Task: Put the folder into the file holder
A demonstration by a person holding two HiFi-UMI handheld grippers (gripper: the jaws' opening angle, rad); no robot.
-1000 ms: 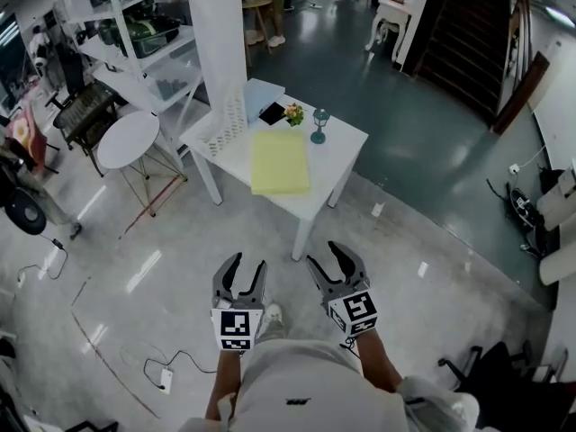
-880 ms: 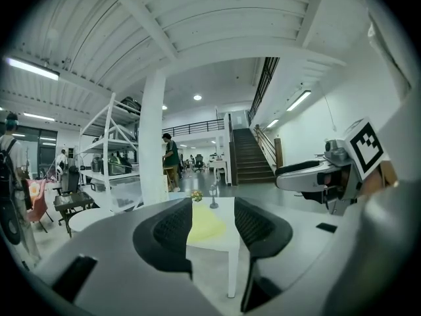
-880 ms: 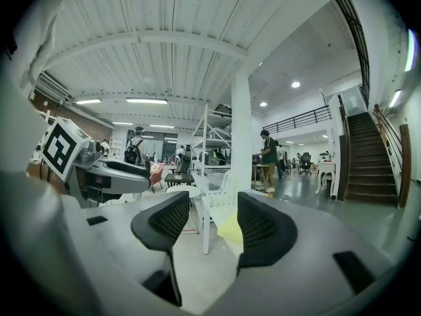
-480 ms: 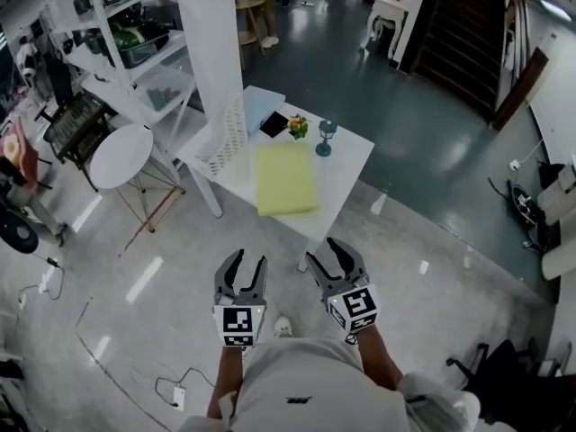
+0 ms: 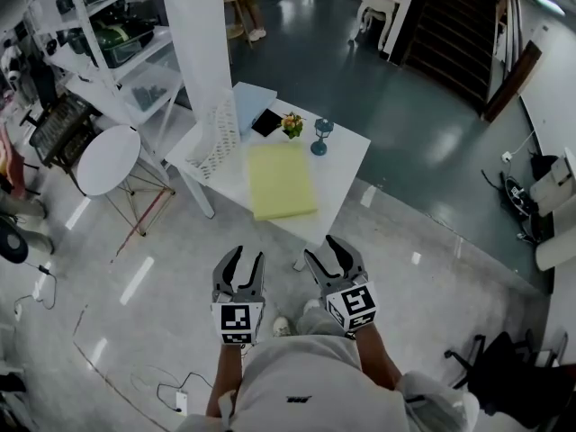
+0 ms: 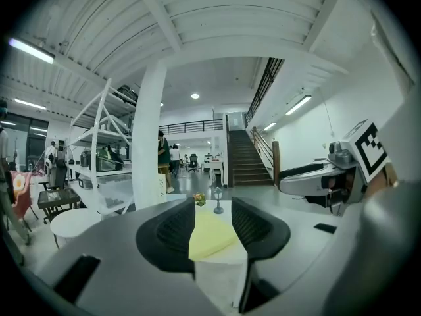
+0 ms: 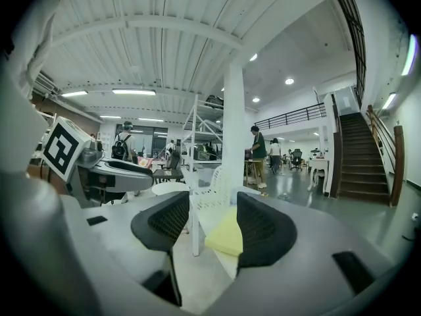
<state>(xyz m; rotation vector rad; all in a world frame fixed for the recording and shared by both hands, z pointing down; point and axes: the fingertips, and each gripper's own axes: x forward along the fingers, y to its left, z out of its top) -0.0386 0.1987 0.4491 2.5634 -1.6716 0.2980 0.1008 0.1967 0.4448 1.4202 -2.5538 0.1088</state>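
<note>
Walked nearer the tabletop (image 5: 346,156) w/ yellow folder (image 5: 281,180). Left gripper (image 5: 247,256) just narrowed, right gripper (image 5: 322,248) narrow too. Both empty, folder not reached yet.

An open office hall: dark staircase (image 5: 450,25) at one o'clock, metal shelving (image 5: 112,48) at ten, white desk (image 5: 378,0) at twelve.

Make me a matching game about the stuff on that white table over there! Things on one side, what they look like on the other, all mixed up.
Things:
1. folder
2. file holder
3. flowers

Looks:
A. white and full of little holes, standing up
B. tiny, orange and green
C. pale yellow, lying flat

Pairs: 1-C, 2-A, 3-B
</note>
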